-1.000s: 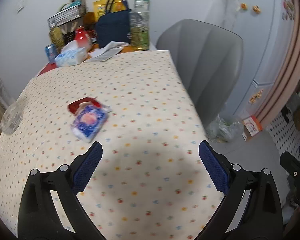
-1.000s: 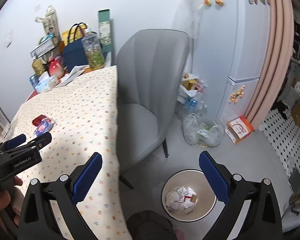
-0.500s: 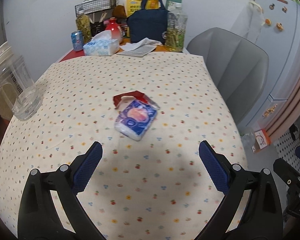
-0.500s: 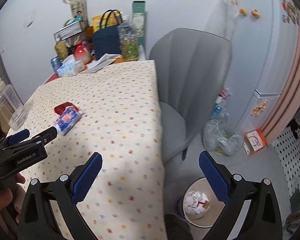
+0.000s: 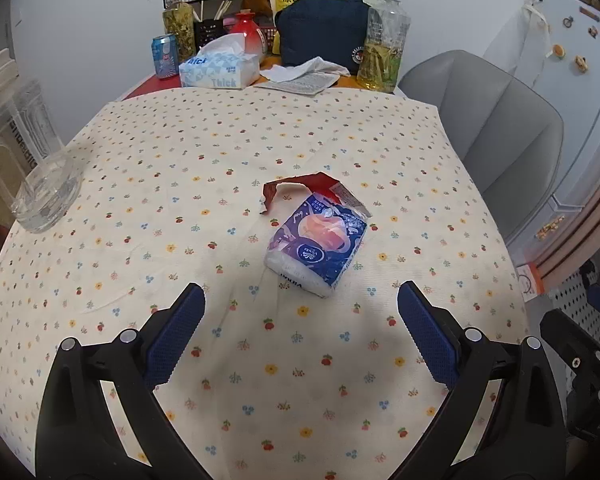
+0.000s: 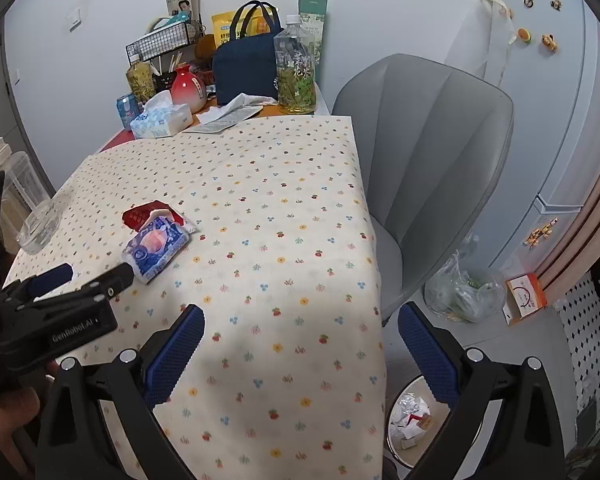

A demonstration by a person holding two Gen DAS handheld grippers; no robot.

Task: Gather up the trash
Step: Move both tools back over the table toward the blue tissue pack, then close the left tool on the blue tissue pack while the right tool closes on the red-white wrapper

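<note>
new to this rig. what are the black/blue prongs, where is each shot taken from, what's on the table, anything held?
No robot arm: a person carries a two-finger gripper in each hand, with a fisheye camera looking forward along the fingers.

The left wrist view shows the left gripper, open, above the flowered tablecloth and facing a blue tissue pack lying partly on a torn red wrapper.

The right wrist view shows the right gripper, open over the table edge, with a trash bin on the floor below. Neither holds anything.

A tissue box, bottles and a navy bag stand at the far end.
</note>
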